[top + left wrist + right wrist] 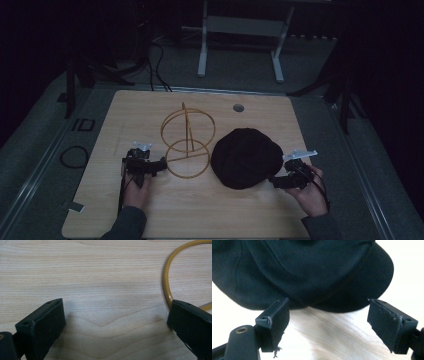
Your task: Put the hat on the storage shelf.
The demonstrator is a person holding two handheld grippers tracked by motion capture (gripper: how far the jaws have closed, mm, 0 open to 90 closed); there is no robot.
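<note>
A black cap [245, 157] lies flat on the wooden table [150, 107], right of centre. At the cap's right edge my right gripper [276, 181] is open; in the right gripper view the cap [307, 272] lies just beyond the gripper [328, 312], whose spread jaws hold nothing. A yellow wire stand [187, 140] made of rings on a post stands at the table's middle. My left gripper [162, 164] rests by its lower ring, open. In the left gripper view the ring [167, 277] curves past the right pad, and bare wood fills the gap of the gripper [116, 315].
A small round grommet [238, 107] sits in the table near its far edge. Beyond the table stands a white frame leg [202, 50], and cables [75, 156] lie on the floor to the left. Bare wood stretches along the table's near edge.
</note>
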